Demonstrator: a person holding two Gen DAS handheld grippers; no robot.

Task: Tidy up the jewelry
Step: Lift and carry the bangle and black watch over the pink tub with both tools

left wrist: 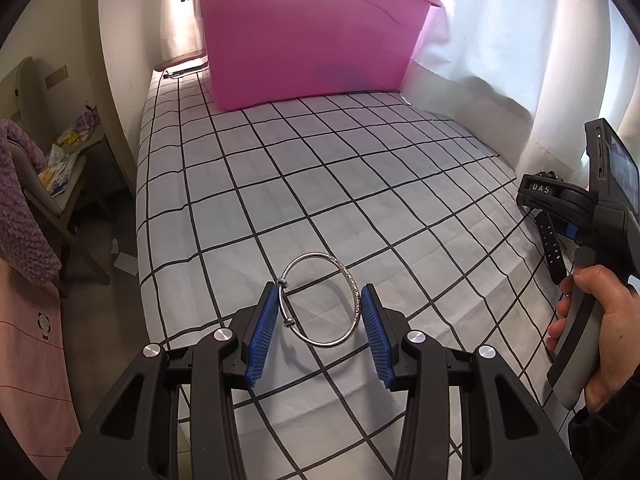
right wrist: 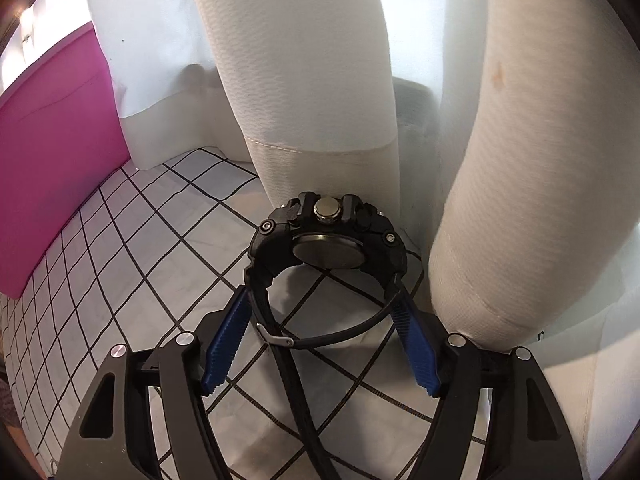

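Note:
My left gripper [left wrist: 320, 292] is shut on a silver bangle [left wrist: 316, 255], its blue pads pressing the ring's two sides a little above the checked bedsheet [left wrist: 320, 160]. A black wristwatch [right wrist: 328, 248] stands on its side on the sheet against the white curtain [right wrist: 312, 80]. Its closed strap loop lies between the fingers of my right gripper [right wrist: 322, 294]. That gripper is open, with the pads beside the strap and not squeezing it. In the left wrist view a hand [left wrist: 592, 312] holds the right gripper's handle at the bed's right edge, and the watch strap [left wrist: 550, 240] hangs below it.
A large pink plastic bin [left wrist: 304, 40] stands at the far end of the bed and also shows at the left of the right wrist view [right wrist: 48, 160]. Curtains run along the bed's right side. A cluttered chair [left wrist: 60, 160] and a purple blanket [left wrist: 20, 200] are left of the bed.

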